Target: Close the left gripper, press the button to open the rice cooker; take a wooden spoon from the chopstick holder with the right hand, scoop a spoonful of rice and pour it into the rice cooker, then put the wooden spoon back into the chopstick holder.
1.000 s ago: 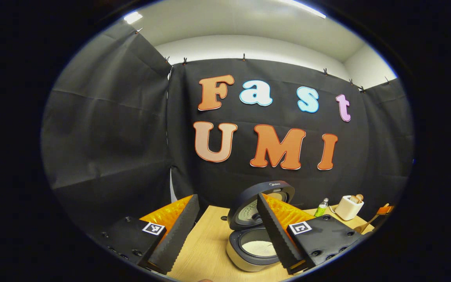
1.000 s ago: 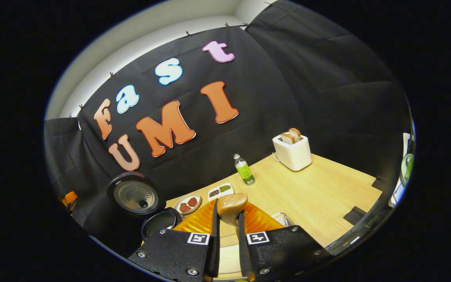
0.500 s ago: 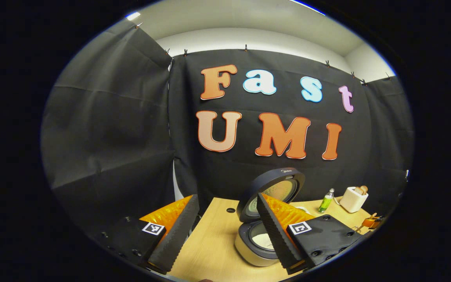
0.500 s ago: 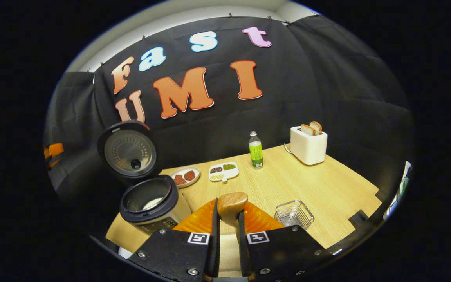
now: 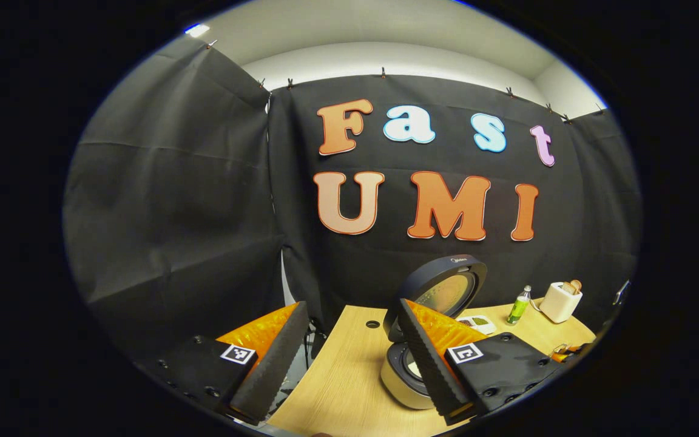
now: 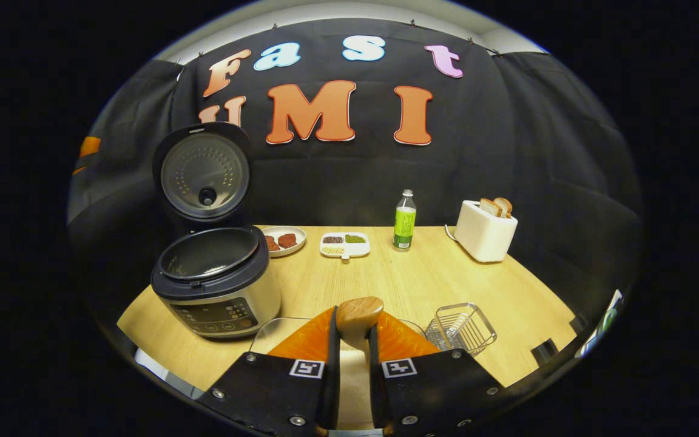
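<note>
The rice cooker [image 6: 216, 285] stands open at the table's left, its lid [image 6: 204, 173] upright. My right gripper [image 6: 354, 331] is shut on the wooden spoon [image 6: 360, 311], whose rounded end sticks out past the fingertips; it hovers to the cooker's right. The wire chopstick holder [image 6: 462, 328] sits just right of that gripper. In the left gripper view, my left gripper [image 5: 352, 309] is open wide with nothing in it, raised to the left of the cooker [image 5: 398, 388], which its right finger [image 5: 425, 358] partly hides.
A clear container [image 6: 270, 332] with something white in it lies under my right gripper. Along the back wall stand a plate [image 6: 281, 240], a divided white tray [image 6: 344, 244], a green bottle [image 6: 405, 227] and a toaster [image 6: 486, 233] with bread.
My right gripper, still holding the spoon, has levelled out and drawn back from the cooker, now seen lower left. The left gripper has drifted left, away from the cooker.
</note>
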A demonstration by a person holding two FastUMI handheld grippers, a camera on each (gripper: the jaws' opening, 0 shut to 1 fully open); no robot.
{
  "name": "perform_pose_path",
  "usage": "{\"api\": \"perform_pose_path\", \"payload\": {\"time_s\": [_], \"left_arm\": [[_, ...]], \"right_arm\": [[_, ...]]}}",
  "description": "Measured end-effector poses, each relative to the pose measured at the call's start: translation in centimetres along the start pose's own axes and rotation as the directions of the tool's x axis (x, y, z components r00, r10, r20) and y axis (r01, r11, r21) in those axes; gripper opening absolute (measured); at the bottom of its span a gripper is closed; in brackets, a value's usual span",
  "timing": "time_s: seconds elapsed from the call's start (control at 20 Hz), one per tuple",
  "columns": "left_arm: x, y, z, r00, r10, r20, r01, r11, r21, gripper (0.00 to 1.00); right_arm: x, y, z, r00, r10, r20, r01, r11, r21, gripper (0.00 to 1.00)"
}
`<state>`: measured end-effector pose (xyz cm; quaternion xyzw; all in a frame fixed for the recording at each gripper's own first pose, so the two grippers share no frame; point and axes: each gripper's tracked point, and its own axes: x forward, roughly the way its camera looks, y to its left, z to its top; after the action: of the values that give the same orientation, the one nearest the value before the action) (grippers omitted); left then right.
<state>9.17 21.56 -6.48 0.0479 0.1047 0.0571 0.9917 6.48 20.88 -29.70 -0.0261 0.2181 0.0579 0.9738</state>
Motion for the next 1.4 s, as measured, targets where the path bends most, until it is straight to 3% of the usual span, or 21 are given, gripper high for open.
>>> {"api": "perform_pose_path", "payload": {"time_s": [0.2,0.5,0.65,0.9,1.05,1.25,1.4], "left_arm": [[-0.3,0.2,-0.4,1.0,-0.004,-0.006,0.004,1.0,-0.002,0.97],[-0.3,0.3,-0.7,1.0,0.0,-0.005,0.0,1.0,0.005,0.97],[0.0,0.2,-1.1,1.0,-0.005,-0.014,0.005,1.0,0.001,0.97],[0.7,-0.2,-1.5,1.0,-0.014,-0.019,0.014,1.0,-0.007,0.97],[1.2,-0.5,-1.5,1.0,-0.022,-0.022,0.022,1.0,-0.01,0.97],[1.3,-1.4,-1.3,0.999,-0.043,-0.015,0.043,0.999,-0.018,0.97],[1.3,-1.8,-0.9,0.999,-0.048,-0.003,0.048,0.999,-0.016,0.97]], "right_arm": [[0.7,0.8,-0.9,0.999,0.043,-0.022,-0.037,0.978,0.207,0.2],[0.2,4.6,-1.5,0.985,0.166,-0.04,-0.146,0.94,0.307,0.2],[0.3,4.2,-1.5,0.983,0.177,-0.042,-0.148,0.914,0.378,0.21],[0.2,2.9,-1.7,0.982,0.179,-0.054,-0.124,0.84,0.528,0.21],[0.1,3.1,-1.5,0.976,0.213,-0.045,-0.139,0.769,0.624,0.2],[0.3,1.3,-2.4,0.978,0.202,-0.052,-0.099,0.668,0.738,0.2],[-0.2,-0.7,-2.4,0.982,0.18,-0.063,-0.05,0.562,0.825,0.2]]}}
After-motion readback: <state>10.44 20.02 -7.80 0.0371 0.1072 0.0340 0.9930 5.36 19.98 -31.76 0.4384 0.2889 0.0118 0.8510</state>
